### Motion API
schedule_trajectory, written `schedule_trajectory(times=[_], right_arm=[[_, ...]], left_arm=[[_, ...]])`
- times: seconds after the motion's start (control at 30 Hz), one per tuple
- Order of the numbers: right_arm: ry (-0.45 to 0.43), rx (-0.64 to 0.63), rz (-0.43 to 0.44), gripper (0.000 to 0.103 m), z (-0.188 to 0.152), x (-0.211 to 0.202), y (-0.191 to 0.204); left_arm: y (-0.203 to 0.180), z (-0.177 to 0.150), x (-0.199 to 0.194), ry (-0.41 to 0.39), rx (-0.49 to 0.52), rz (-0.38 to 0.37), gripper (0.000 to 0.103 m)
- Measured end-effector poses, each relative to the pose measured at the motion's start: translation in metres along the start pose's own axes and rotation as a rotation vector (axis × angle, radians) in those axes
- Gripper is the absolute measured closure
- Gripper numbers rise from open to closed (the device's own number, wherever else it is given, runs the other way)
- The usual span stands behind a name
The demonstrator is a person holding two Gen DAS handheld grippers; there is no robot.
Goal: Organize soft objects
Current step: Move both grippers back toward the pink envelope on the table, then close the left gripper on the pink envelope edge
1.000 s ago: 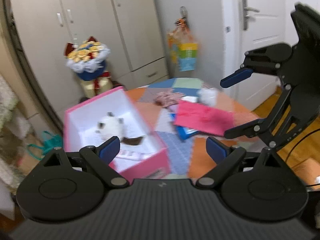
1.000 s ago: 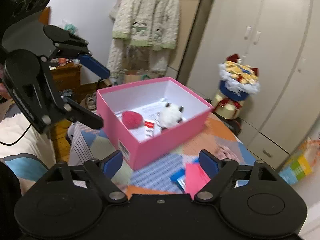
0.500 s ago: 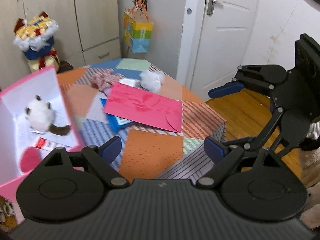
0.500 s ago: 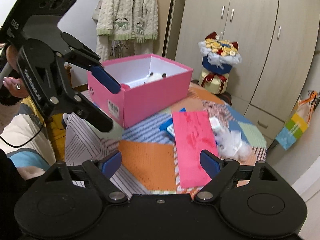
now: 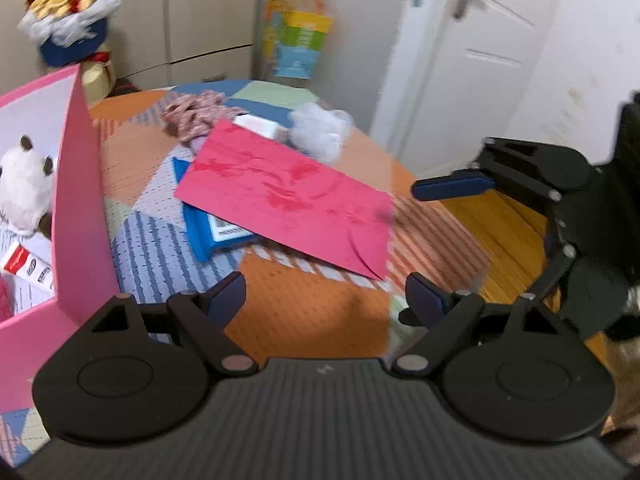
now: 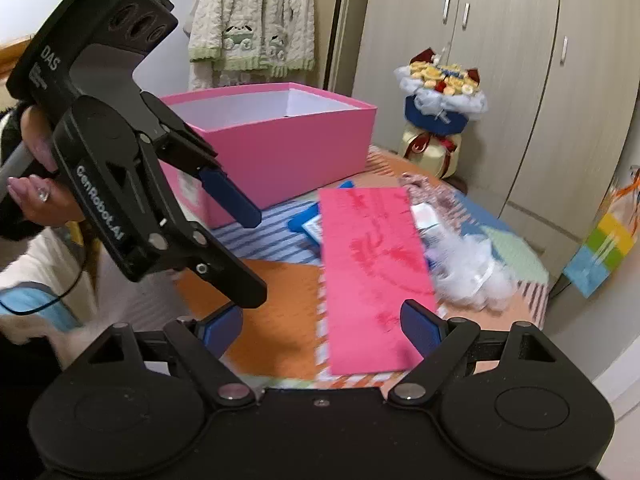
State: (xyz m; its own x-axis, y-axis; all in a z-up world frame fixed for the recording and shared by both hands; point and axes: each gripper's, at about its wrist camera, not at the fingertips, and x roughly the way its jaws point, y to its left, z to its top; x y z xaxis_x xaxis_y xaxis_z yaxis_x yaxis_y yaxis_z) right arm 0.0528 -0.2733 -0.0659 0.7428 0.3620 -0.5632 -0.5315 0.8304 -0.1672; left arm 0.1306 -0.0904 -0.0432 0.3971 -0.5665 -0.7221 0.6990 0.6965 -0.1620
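Observation:
A pink box (image 5: 82,216) (image 6: 280,148) stands on the patchwork table; a white plush cat (image 5: 24,188) lies inside it. A white fluffy soft object (image 5: 322,132) (image 6: 476,272) and a pink patterned fabric scrunchie (image 5: 196,114) (image 6: 424,190) lie at the table's far side. My left gripper (image 5: 324,296) is open and empty above the orange patch, right of the box. My right gripper (image 6: 322,326) is open and empty over the table's near edge, before the pink envelope (image 5: 288,192) (image 6: 370,272).
A blue package (image 5: 208,232) lies partly under the envelope, and a small white box (image 5: 256,124) sits beside the fluffy object. A flower bouquet (image 6: 440,108) stands by the wardrobe. A colourful gift bag (image 5: 300,40) hangs on the wall near the white door (image 5: 480,60).
Both grippers have swung away from the pink box toward the envelope and fluffy object, coming lower and closer to the table. Both stayed open and empty.

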Motion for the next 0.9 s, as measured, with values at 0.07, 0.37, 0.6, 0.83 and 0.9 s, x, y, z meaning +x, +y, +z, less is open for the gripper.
schedule_trajectory(times=[0.07,0.37,0.6,0.83,0.9], right_arm=[[0.004,-0.031,-0.010,0.014,-0.001,0.007,-0.001],[0.045,-0.036,-0.027,0.010,-0.003,0.035,-0.017],[0.048,-0.070,-0.049,0.008,-0.008,0.050,-0.023],[0.041,-0.070,-0.037,0.005,-0.013,0.058,-0.035],[0.037,-0.040,-0.012,0.004,-0.014,0.060,-0.040]], left_arm=[[0.005,0.003,0.010,-0.002,-0.024,0.003,0.019],[0.012,-0.005,0.046,-0.054,-0.097,0.026,0.029],[0.013,-0.011,0.057,-0.107,-0.152,0.049,0.037],[0.024,-0.014,0.057,-0.153,-0.255,0.033,0.051],[0.028,-0.017,0.058,-0.168,-0.290,0.020,0.052]])
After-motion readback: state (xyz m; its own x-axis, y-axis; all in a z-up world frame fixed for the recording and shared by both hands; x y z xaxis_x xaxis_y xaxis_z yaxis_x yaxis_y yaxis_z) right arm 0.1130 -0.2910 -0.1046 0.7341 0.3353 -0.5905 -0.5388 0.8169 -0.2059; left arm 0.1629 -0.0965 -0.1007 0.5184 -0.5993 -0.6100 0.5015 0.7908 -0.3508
